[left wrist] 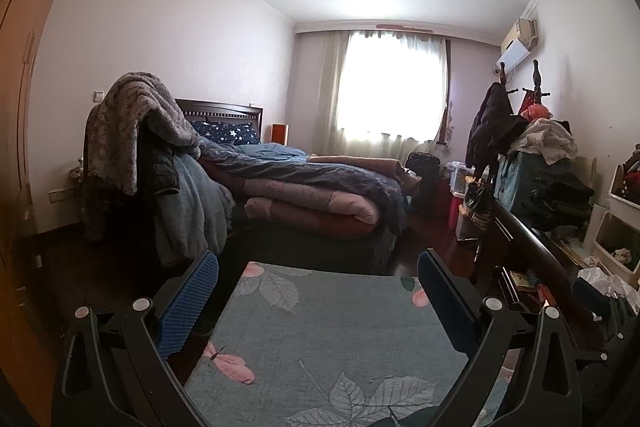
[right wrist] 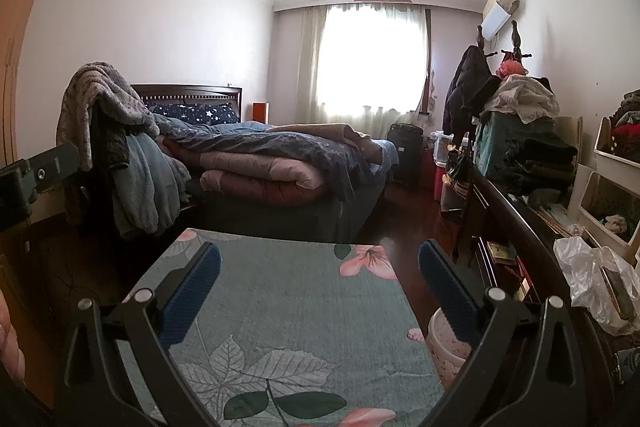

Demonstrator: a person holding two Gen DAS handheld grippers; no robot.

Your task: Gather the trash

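My left gripper (left wrist: 318, 265) is open and empty, held above a table covered with a grey-green leaf-and-flower cloth (left wrist: 328, 327). My right gripper (right wrist: 319, 255) is open and empty above the same cloth (right wrist: 288, 299). A pale pink patterned bin or cup (right wrist: 444, 343) stands just right of the table, behind my right finger. A crumpled white plastic bag (right wrist: 580, 271) lies on the dark sideboard at the right; it also shows in the left wrist view (left wrist: 604, 283). No loose trash shows on the cloth. The other gripper's body (right wrist: 36, 171) shows at the left edge of the right wrist view.
An unmade bed (left wrist: 320, 187) with piled quilts lies ahead. A chair draped with blankets (left wrist: 132, 155) stands left of it. A dark sideboard (right wrist: 520, 227) with piled clothes and white storage bins (right wrist: 612, 203) runs along the right wall. A black suitcase (right wrist: 406, 151) stands by the window.
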